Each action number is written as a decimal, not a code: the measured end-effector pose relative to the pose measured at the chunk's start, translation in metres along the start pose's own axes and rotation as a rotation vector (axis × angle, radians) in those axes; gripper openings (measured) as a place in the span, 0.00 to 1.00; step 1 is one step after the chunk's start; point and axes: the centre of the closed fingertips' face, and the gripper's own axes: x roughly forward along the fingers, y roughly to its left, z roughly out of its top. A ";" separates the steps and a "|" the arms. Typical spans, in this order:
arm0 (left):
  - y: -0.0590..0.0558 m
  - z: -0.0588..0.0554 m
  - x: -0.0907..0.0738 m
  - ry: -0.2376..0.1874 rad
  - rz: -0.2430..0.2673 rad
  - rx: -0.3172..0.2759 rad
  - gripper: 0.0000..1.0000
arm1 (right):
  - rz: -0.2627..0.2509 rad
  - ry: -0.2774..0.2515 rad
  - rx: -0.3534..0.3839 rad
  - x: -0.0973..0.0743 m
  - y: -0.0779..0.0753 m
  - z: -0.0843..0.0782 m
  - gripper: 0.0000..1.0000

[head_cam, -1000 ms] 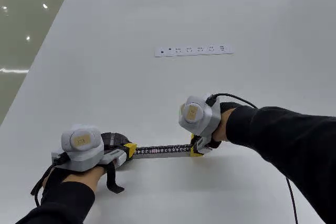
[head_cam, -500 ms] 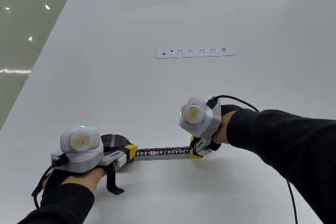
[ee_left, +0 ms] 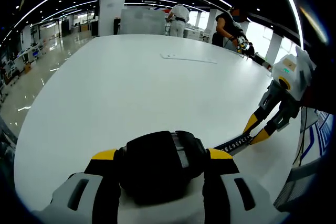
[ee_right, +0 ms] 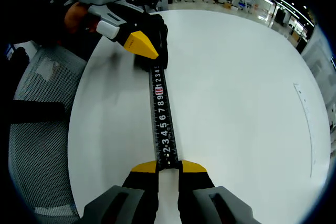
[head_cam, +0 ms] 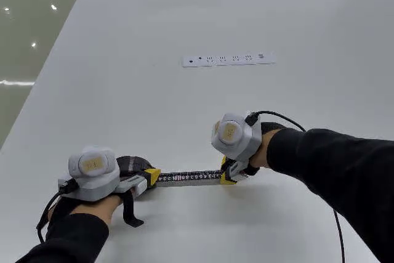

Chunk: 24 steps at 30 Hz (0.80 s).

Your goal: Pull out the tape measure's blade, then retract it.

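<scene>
Black tape measure (ee_left: 157, 163), blade (ee_right: 161, 124) out, seemingly flat

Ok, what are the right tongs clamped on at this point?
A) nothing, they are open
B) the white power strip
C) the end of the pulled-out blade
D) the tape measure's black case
C: in the right gripper view the right tongs are shut on the end of the blade, which runs across the table to the case held in the left tongs.
</scene>
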 end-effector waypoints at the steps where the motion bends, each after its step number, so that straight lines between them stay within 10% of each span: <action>1: 0.000 0.000 0.000 0.001 -0.001 0.001 0.58 | 0.001 -0.001 -0.001 0.000 0.000 0.000 0.09; 24: -0.001 0.000 -0.001 0.003 -0.009 0.001 0.58 | 0.004 -0.018 -0.005 0.004 0.000 0.008 0.09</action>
